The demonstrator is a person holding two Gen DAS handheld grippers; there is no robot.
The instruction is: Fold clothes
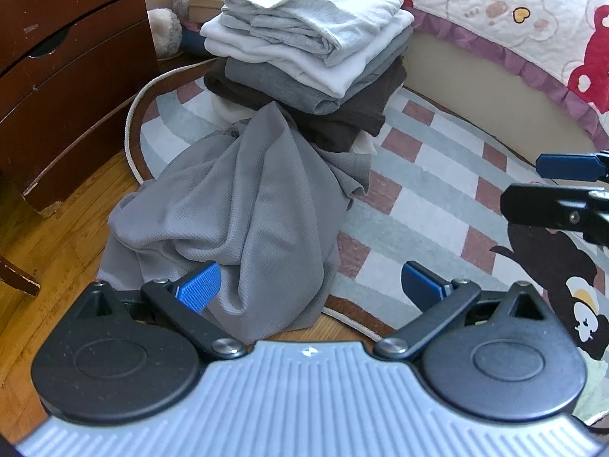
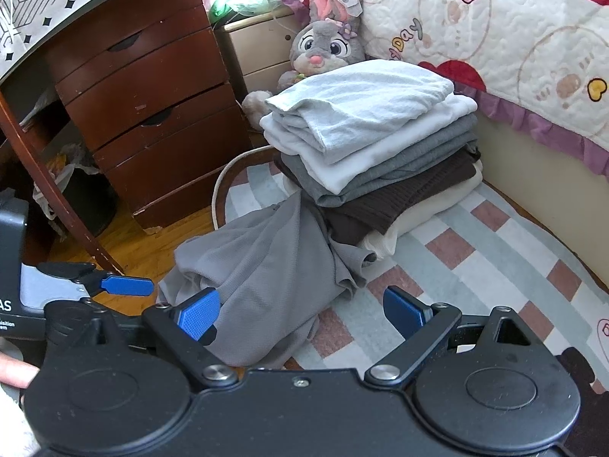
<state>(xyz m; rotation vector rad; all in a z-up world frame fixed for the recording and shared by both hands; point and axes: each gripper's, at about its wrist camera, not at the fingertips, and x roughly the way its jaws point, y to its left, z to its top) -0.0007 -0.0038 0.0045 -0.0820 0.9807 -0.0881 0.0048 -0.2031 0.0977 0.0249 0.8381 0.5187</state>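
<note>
A: Biggest first? Checked rug [image 1: 430, 190] on the floor, beside the bed [image 2: 525, 141].

B: Then folded stack [image 2: 373, 133] on it. Crumpled grey garment [image 1: 236, 221] slumped against its front, creased, unfolded.

A: Left tool [image 1: 310, 285], right tool [image 2: 302, 310]?

B: Both spread wide, pinching nothing.

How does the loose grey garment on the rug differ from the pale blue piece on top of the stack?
The grey garment lies crumpled and unfolded; the pale blue piece is folded flat. The grey garment sits low on the rug, leaning against the stack's base; the pale blue piece rests at the top. The grey garment is darker, with a waffle-like texture; the pale blue piece looks smoother. Neither is held: both grippers are open.
</note>
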